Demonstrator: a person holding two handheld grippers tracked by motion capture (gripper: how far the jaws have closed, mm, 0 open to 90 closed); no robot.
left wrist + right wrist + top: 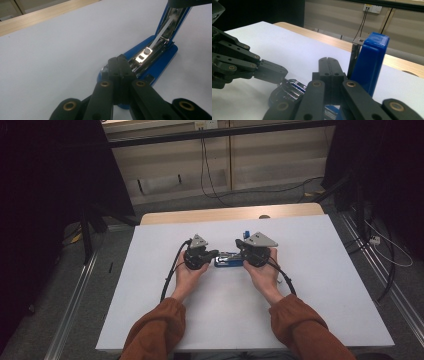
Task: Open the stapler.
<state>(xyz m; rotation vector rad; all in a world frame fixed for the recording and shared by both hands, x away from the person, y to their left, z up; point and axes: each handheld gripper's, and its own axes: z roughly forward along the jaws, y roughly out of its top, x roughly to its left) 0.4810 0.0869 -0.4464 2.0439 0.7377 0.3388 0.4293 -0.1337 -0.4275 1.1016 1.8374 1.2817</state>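
Resting on a matte white table (310, 285), centre of the high view, a glossy blue stapler (160, 62) lies hinged open with its chrome channel bared, and either gripper, left (119, 61) or right (329, 63), jaws closed on nothing, could slip off the slick plastic so the lid (369, 65) snaps shut.

Stapler (227, 259) mid-table, a gripper at each end.
Stapler lies across the table (325, 285) center, w/ left gripper (216, 254) at its left end & right gripper (241, 251) at its right end, jaws of both closed. Stapler's top arm (369, 65) is swung up at the right end, just beside right gripper; its base (160, 62) lies flat on the table. Table's far edge strip (230, 213) behind all.
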